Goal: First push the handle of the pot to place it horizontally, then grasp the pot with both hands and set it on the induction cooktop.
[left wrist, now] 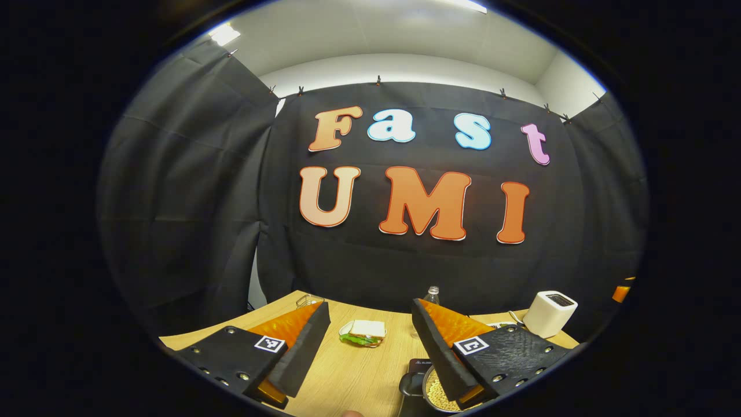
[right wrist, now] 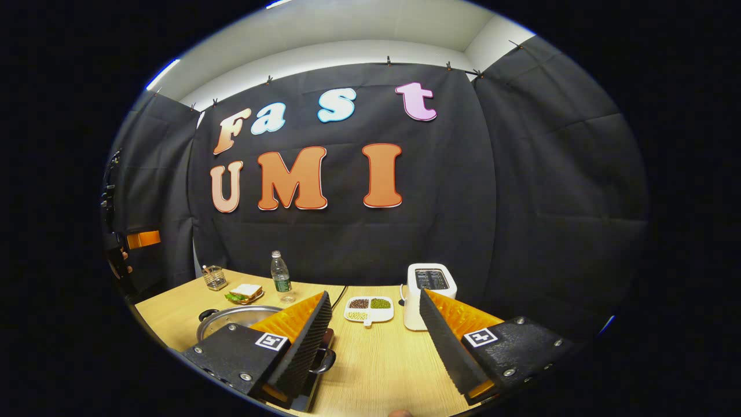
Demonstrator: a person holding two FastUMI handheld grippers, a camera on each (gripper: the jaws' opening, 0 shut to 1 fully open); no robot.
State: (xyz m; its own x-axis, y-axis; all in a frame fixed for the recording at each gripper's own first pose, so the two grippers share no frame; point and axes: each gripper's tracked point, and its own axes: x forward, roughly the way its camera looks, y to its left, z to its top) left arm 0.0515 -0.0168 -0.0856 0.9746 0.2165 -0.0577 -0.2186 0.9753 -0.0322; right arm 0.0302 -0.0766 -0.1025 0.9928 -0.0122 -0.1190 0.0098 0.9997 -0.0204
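In the right gripper view, the steel pot (right wrist: 231,319) sits on the wooden table at the lower left, partly hidden behind my right gripper's left finger. A black knob (right wrist: 207,315) shows at the pot's far rim and a loop handle (right wrist: 324,362) sticks out beside the finger. A dark flat slab (right wrist: 310,391), apparently the induction cooktop, lies under that handle. My right gripper (right wrist: 376,347) stands open and holds nothing. In the left gripper view, my left gripper (left wrist: 370,353) is open too, and the pot (left wrist: 434,395), with yellow grains inside, peeks out beneath its right finger.
A white toaster (right wrist: 428,292), a sectioned dish of beans (right wrist: 369,308), a water bottle (right wrist: 281,277), a sandwich on a plate (right wrist: 246,293) and a wire basket (right wrist: 215,278) stand along the back of the table (right wrist: 382,370). Black cloth walls close in behind.
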